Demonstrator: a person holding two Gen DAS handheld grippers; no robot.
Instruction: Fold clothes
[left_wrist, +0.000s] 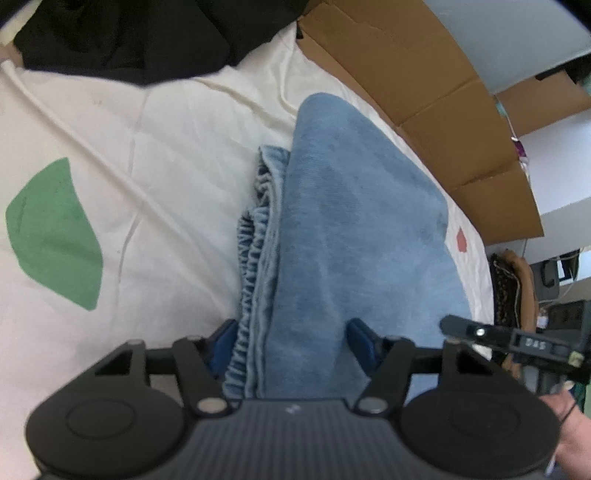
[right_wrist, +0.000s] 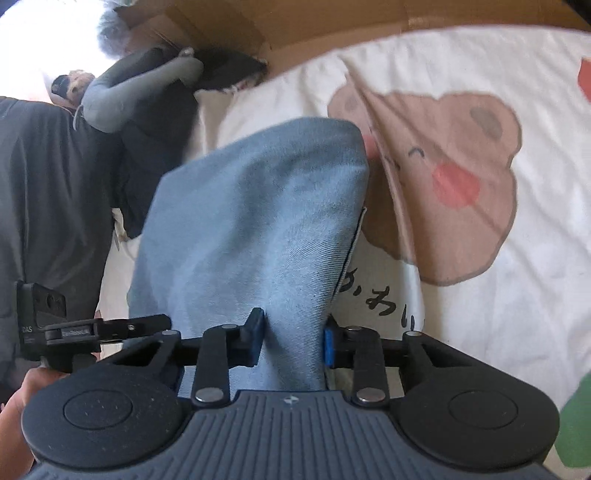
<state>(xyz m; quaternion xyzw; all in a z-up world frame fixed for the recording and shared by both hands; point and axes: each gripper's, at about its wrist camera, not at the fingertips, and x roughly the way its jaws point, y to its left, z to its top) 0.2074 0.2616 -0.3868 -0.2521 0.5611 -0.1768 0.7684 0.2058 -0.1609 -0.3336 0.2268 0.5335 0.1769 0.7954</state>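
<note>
Each camera sits just behind its own fingers, looking forward and down along them, very near the cloth. The left wrist view follows the light blue denim garment toward 12 o'clock, with the cream printed bedsheet spreading at 9 and brown cardboard panels at 1 to 2. The right wrist view faces the same denim and sheet, with cardboard at 12.

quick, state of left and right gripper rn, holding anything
Left gripper: shut on the light blue denim garment with elastic waistband.
Right gripper: shut on the same denim garment.
</note>
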